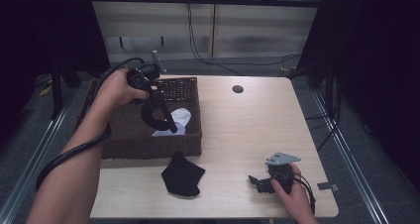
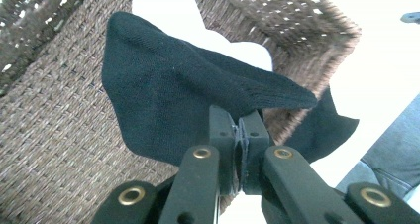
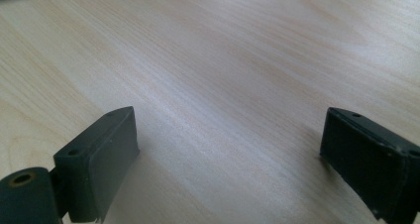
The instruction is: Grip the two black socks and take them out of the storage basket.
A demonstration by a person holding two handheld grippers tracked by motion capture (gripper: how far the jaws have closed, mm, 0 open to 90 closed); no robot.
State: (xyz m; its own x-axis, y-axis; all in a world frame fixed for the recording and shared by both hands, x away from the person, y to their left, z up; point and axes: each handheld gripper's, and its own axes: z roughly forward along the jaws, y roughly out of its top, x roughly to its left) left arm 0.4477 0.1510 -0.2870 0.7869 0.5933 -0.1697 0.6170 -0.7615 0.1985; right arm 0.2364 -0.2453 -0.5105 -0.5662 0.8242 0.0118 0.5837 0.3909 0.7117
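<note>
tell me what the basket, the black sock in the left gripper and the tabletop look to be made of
Basket: dark brown woven wicker or rattan, matte, by its tight plaited strands and open lattice rim.
Black sock, pinched in the left gripper: soft knit fabric, probably cotton blend; fine ribbing and limp folds show.
Tabletop: pale wood-grain surface, smooth with slight sheen, possibly laminate.

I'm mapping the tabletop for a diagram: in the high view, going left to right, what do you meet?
Woven basket with the left gripper holding a black sock over it → second black sock lying on the table → round hole in the tabletop → right gripper, jaws open, resting on the table.
</note>
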